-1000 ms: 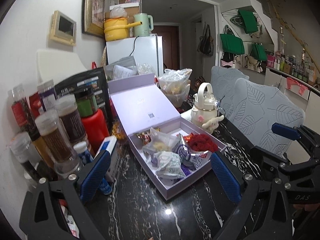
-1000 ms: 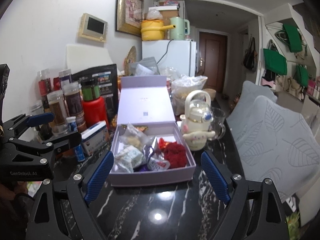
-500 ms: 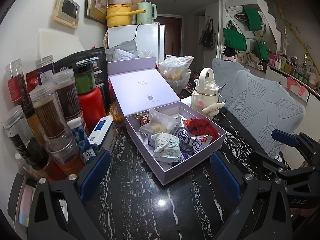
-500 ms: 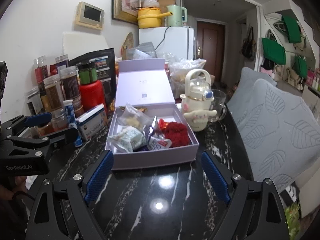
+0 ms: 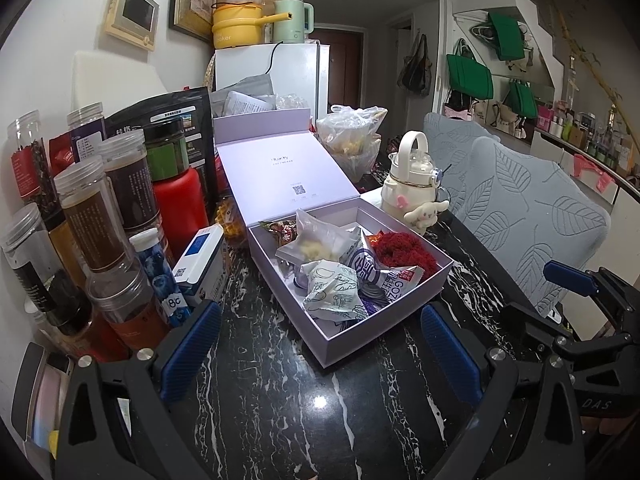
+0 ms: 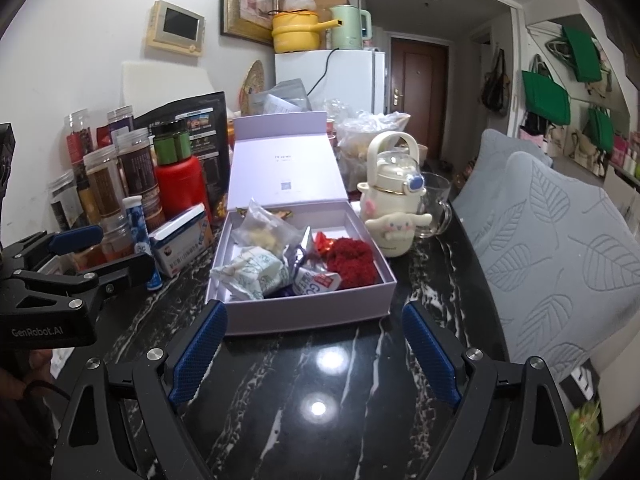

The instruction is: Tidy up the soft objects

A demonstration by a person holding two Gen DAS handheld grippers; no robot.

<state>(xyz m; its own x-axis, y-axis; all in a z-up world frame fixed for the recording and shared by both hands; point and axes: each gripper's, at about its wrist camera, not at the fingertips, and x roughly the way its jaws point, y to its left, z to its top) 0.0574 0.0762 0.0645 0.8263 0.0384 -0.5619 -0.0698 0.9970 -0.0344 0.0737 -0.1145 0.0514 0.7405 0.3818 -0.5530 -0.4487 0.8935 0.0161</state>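
Note:
An open lilac gift box (image 5: 384, 322) (image 6: 304, 316) sits on the black marble table with its lid leaning back. Inside lie a red fuzzy scrunchie (image 5: 404, 250) (image 6: 354, 260), a white-green snack packet (image 5: 332, 292) (image 6: 256, 274), a clear bag (image 5: 316, 236) (image 6: 262, 228) and a purple-white packet (image 5: 390, 278) (image 6: 316, 282). My left gripper (image 5: 320, 344) is open and empty just before the box's near corner. My right gripper (image 6: 314, 346) is open and empty in front of the box. Each gripper shows at the edge of the other's view.
Spice jars (image 5: 92, 208), a red flask (image 5: 180, 204), a blue tube (image 5: 160, 276) and a medicine box (image 5: 202, 264) crowd the left. A cream plush-trimmed bottle (image 6: 390, 200) and glass mug (image 6: 434, 206) stand right of the box. Grey chairs (image 6: 552, 248) line the right edge.
Both grippers have pulled back and risen a little, so the box looks further off and more of the table shows. Nothing on the table has moved. Both stay open.

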